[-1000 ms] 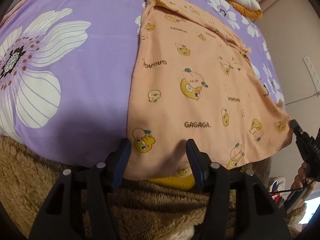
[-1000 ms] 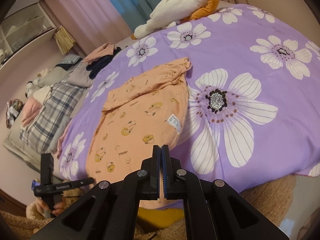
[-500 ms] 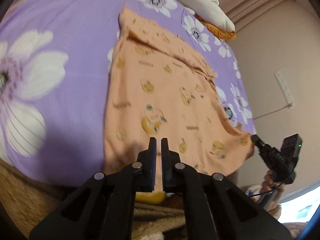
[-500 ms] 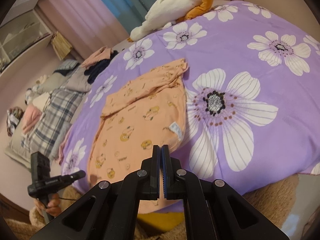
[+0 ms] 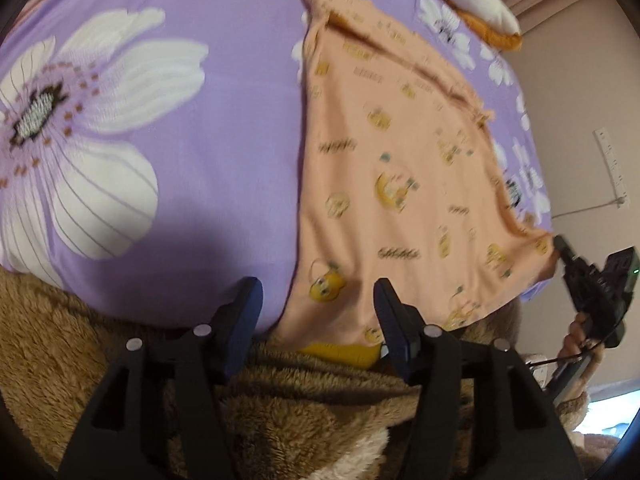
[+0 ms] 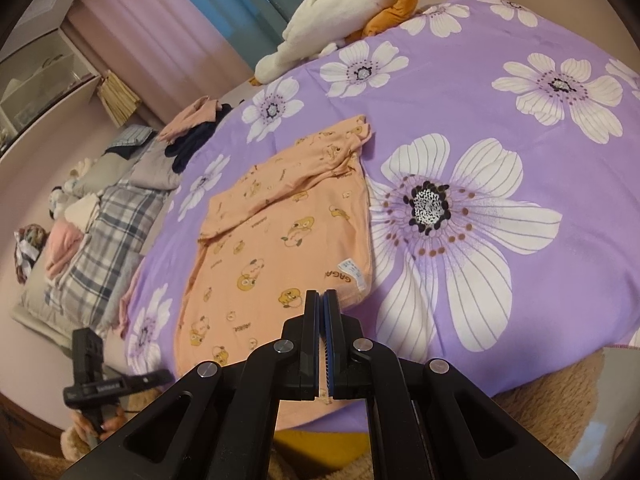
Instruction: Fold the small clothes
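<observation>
A purple flowered bedcover (image 5: 224, 160) is seen at left. The left gripper (image 5: 318, 312) hangs over the near hem of the orange shirt (image 5: 400, 184); its jaws are opening and nothing is pinched between them. The shirt lies flat on the bedcover, one sleeve already folded across the top. The right gripper (image 6: 323, 332) is closed on the shirt's near right corner, with cloth caught between the pads. Progress is judged early: sides tidied, the lengthwise folds remain. A white soft toy (image 6: 340, 16) lies beyond.
</observation>
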Demonstrator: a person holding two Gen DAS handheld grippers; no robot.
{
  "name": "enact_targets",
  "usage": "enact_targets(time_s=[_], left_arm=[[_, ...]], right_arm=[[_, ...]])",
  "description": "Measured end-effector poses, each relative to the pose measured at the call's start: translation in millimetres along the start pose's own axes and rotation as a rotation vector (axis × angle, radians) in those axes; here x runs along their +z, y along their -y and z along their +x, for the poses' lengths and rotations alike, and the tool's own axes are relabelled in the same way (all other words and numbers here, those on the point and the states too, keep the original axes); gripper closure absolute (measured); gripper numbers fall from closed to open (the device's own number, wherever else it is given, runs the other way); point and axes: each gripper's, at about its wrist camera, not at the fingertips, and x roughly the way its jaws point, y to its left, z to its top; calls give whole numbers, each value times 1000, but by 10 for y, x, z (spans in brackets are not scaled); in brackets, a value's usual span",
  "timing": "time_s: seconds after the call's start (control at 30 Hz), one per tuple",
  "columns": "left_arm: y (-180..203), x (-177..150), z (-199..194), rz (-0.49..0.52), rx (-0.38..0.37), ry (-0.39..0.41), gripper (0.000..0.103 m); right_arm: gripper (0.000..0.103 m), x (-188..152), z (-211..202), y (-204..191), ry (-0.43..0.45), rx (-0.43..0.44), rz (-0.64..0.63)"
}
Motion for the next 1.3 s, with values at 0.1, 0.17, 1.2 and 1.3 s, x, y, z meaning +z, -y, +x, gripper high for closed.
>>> enact_targets(time_s=[0.1,0.17,1.2,1.3], left_arm=[[-1,-40,200,-28,-60,-54,48],[-22,-46,269,-61,-96,-68,49],[199,1296,-304,-66,-189,332,97],[98,1521,-106,-91,-151,309,97]], right_arm=[[99,0,4,6,-2,3,7],[99,-8,20,19,-6,2,14],[99,769,477,53,28,93,42],[99,902,717,98,11,49,43]])
